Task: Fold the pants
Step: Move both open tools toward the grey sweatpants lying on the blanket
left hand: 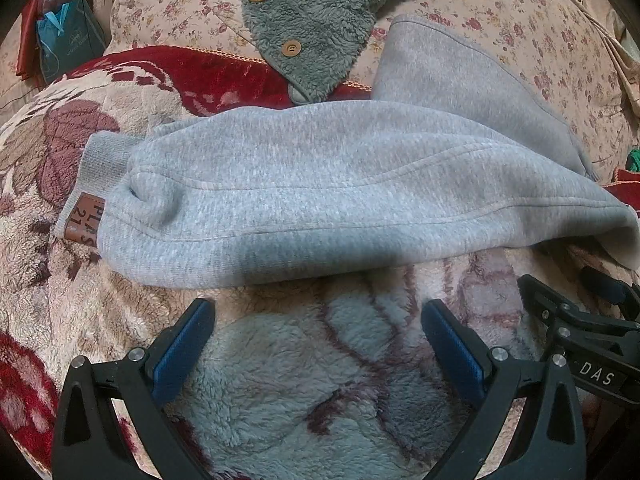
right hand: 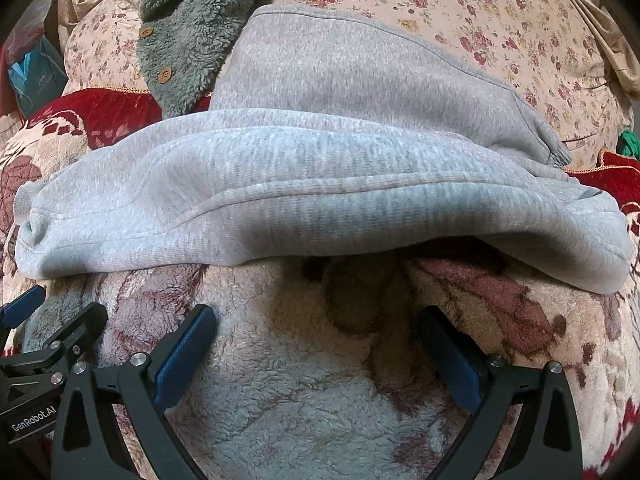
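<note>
grey fleece pants (left hand: 320, 200) lie doubled across a floral plush blanket (left hand: 280, 380) at twelve o'clock of both grippers, left gripper (left hand: 318, 320) and right gripper (right hand: 318, 326), fingers spread and empty, seemingly poised for the next fold.

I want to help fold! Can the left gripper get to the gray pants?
Probably yes. The left gripper is open just short of the gray pants, with only fuzzy blanket between.

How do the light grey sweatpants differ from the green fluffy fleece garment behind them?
The light grey sweatpants are smooth knit with a brown leather patch; the green fleece garment is shaggy with wooden buttons. The sweatpants lie nearer both open grippers, left and right; the fleece lies farther back. Both rest on bedding.
</note>
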{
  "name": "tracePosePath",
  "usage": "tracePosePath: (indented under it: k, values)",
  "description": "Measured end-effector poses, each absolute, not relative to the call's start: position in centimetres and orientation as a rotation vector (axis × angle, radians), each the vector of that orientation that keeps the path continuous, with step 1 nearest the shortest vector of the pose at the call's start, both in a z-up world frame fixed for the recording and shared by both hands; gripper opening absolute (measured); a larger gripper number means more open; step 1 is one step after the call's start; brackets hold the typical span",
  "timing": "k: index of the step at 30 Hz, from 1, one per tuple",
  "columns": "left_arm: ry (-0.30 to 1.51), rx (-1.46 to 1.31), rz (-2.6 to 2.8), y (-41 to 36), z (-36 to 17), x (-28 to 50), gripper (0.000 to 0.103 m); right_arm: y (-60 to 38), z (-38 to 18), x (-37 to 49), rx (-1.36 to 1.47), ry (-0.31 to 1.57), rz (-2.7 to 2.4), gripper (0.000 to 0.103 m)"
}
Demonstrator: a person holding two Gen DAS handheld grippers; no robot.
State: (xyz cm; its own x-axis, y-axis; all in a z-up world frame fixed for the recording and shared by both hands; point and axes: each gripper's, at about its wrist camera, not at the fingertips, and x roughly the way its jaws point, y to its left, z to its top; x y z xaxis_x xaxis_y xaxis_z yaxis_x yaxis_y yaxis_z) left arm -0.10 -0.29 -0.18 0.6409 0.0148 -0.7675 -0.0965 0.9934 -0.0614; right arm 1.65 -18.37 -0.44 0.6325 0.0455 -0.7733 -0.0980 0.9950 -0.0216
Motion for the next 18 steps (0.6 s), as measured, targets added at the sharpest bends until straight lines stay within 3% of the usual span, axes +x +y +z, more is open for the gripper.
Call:
tracePosePath:
  k: [18]
  values:
    - [0.894,-0.119,0.115,-0.8,1.4,-1.0,0.103,-18.5,0.3,1.0,-0.120,0.886,0.138,0.103]
